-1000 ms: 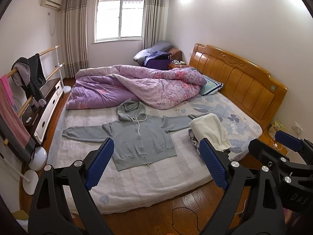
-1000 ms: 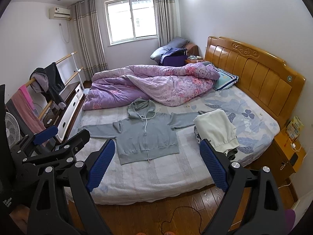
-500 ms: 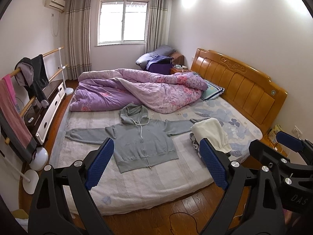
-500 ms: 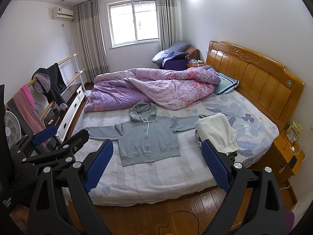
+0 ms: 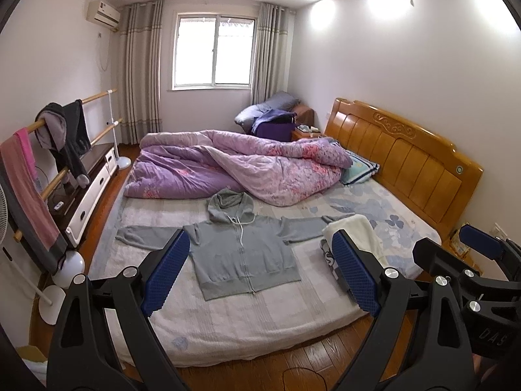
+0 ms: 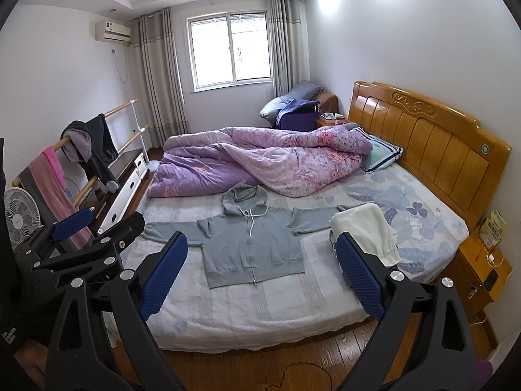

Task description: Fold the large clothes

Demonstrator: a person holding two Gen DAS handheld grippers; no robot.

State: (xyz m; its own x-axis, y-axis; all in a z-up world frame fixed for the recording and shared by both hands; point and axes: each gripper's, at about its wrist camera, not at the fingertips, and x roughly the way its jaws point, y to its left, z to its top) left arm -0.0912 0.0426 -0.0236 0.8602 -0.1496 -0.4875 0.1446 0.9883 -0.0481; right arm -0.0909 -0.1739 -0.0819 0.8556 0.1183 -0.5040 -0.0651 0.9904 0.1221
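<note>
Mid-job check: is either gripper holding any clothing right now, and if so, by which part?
Nothing is held. The left gripper and the right gripper are both open and empty, short of the bed; the grey hoodie lies spread flat and untouched.

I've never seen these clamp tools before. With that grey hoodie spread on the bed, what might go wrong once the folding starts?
1. One sleeve end of the grey hoodie lies under the folded cream garment, so pulling that sleeve could drag or topple the pile.
2. The hood lies right at the edge of the purple quilt; the jaws might pinch quilt along with it.
3. The white drawstrings lie loose on the chest and may bunch inside a fold.
</note>
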